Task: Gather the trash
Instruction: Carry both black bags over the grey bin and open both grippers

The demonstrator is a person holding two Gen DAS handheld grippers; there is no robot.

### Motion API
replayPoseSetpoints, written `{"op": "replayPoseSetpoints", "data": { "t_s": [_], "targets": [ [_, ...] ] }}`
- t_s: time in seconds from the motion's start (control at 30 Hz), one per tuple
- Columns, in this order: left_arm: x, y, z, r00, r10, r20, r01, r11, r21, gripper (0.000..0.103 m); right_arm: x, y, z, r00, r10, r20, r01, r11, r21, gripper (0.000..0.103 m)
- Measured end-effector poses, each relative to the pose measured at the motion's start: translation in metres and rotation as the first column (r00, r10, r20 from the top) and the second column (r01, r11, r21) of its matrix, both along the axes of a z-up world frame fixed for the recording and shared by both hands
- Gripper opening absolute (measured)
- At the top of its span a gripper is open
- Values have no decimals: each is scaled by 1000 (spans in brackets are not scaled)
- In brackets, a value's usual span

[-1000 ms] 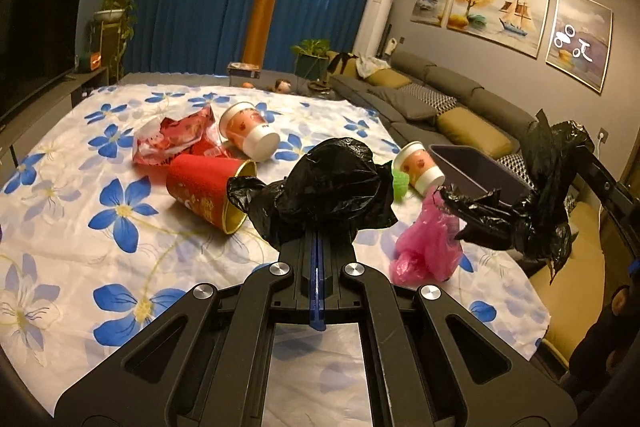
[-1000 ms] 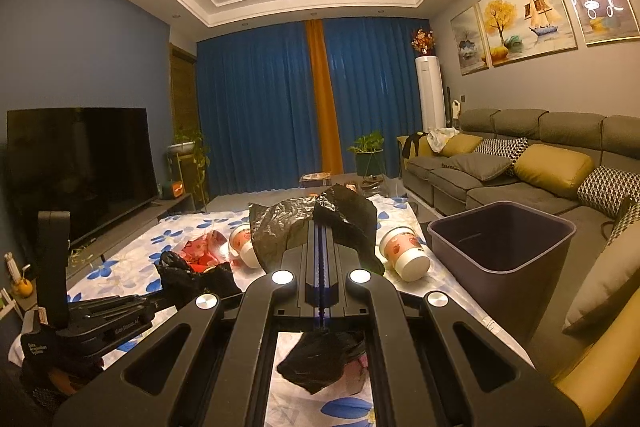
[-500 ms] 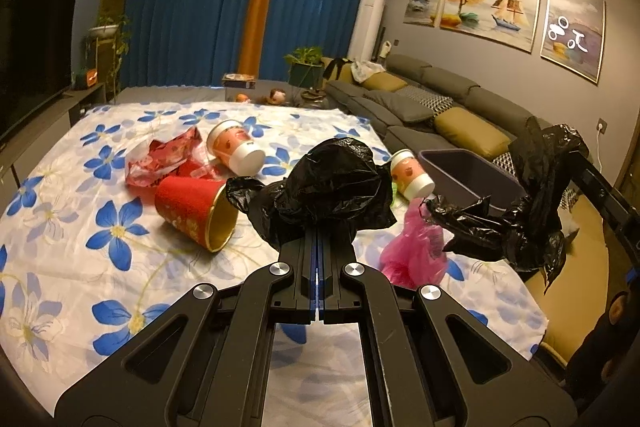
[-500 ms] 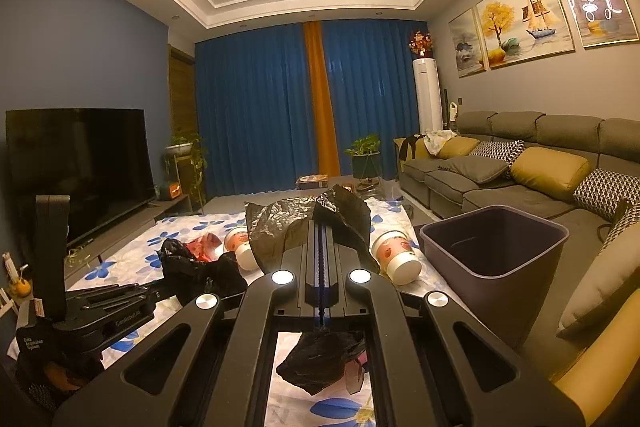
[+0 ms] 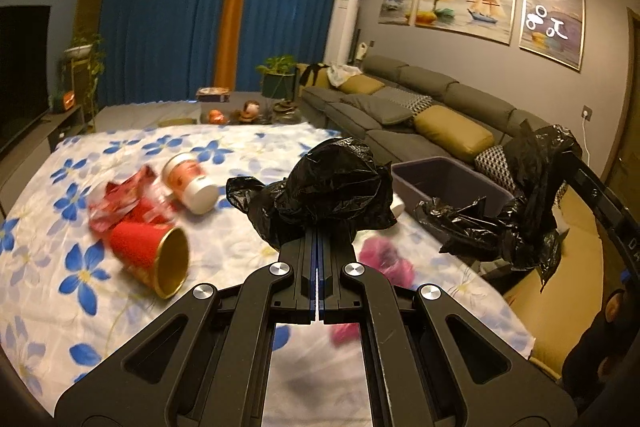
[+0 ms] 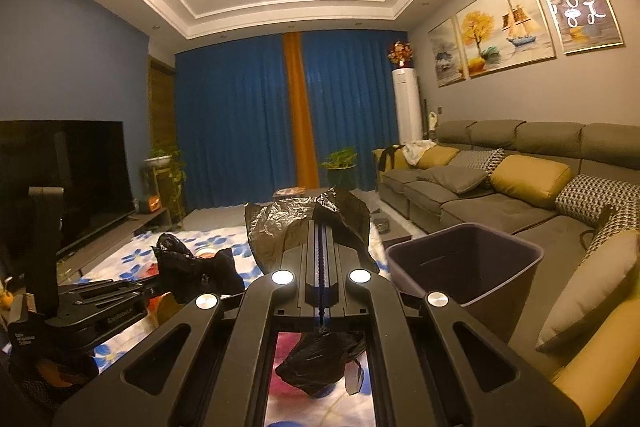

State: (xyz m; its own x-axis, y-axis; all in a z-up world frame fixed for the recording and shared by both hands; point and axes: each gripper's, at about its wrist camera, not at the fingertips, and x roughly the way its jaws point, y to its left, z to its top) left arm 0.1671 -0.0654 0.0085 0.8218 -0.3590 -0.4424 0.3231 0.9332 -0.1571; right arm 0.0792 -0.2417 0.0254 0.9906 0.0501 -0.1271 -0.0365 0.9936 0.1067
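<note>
Left claw point(image 5: 318, 227) clamped on black bag point(image 5: 332, 183); right claw point(image 6: 322, 227) clamped on same bag; bin point(image 6: 466, 267) right of right claw.

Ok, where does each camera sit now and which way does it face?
Left wrist: on the left gripper, angled down over the floral cloth, red cup and bin; right gripper at right.
Right wrist: on the right gripper, near level toward the curtains; left gripper at left.
Shared: black bag, bin, sofa.
</note>
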Motion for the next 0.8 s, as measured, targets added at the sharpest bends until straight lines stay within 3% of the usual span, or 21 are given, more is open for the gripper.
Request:
{"op": "replayPoseSetpoints", "data": {
  "t_s": [0.53,0.8],
  "targets": [
    [67,-116,40,984,-172,46,172,985,-12,0,60,-79,13,984,-178,-16,178,984,4,2],
    [110,-172,35,976,-215,16,216,976,-9,0,95,-114,7,973,-227,-46,228,973,18,2]
  ]
}}
